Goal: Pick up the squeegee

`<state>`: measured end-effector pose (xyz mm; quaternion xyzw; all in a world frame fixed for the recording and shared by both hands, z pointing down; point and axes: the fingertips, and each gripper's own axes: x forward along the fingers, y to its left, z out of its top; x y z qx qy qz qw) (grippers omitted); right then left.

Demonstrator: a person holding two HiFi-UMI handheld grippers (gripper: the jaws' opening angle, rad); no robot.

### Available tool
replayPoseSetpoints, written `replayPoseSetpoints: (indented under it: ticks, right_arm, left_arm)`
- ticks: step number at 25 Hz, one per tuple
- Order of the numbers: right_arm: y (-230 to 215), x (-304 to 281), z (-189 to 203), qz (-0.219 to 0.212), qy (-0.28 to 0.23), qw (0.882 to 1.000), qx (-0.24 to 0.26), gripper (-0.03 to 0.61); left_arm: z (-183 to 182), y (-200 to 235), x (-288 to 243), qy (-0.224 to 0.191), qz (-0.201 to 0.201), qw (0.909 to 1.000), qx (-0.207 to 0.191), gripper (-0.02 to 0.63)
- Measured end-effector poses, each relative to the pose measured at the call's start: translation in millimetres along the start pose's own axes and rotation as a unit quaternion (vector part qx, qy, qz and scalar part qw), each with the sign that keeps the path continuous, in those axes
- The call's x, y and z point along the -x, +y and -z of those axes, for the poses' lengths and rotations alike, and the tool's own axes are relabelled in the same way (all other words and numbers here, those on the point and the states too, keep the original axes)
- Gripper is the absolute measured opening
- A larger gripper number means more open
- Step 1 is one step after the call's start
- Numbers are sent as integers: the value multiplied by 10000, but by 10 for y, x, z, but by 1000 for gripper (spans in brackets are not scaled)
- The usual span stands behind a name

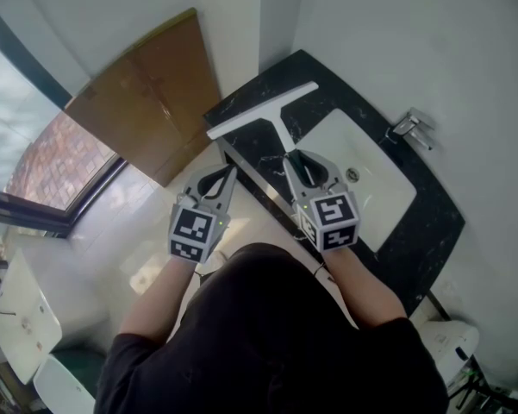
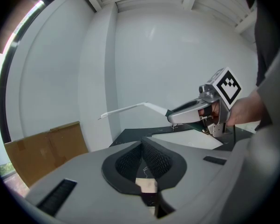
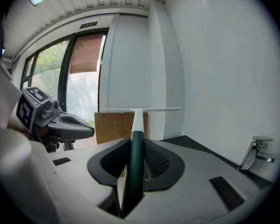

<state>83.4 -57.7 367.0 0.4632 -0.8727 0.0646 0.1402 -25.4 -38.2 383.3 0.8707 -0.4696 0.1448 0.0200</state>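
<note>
From the head view, my right gripper has the squeegee by the dark lower end of its handle. The white blade bar stretches crosswise beyond it, over the black worktop beside the sink. My left gripper hangs just to the left with nothing in it, and the tap stands well off at the far side of the basin. In the left gripper view my fingers are pressed together on nothing. Past them I see the squeegee held out by the other gripper, and its blade appears clear of the worktop. In the right gripper view the fingers are clenched on the green handle, which runs straight up between the ribbed pads to the level blade bar, with a brown board behind it. I judge the tool light and stiff, plastic with a thin rubber edge. The smooth, round handle could twist in the pads, because the long bar gives any knock some leverage. The handle is the right place to hold, and a grip closer to the blade would steady it more; the rubber lip itself should be left alone.
</note>
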Motion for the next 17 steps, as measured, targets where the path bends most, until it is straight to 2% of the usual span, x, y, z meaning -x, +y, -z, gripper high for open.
replayPoseSetpoints:
  ticks: [17]
  right_arm:
    - [31,72,-10,-8,-31,10000,-3,101]
  left_arm:
    - [-15,-43,39,-34,-10,10000,-27,5]
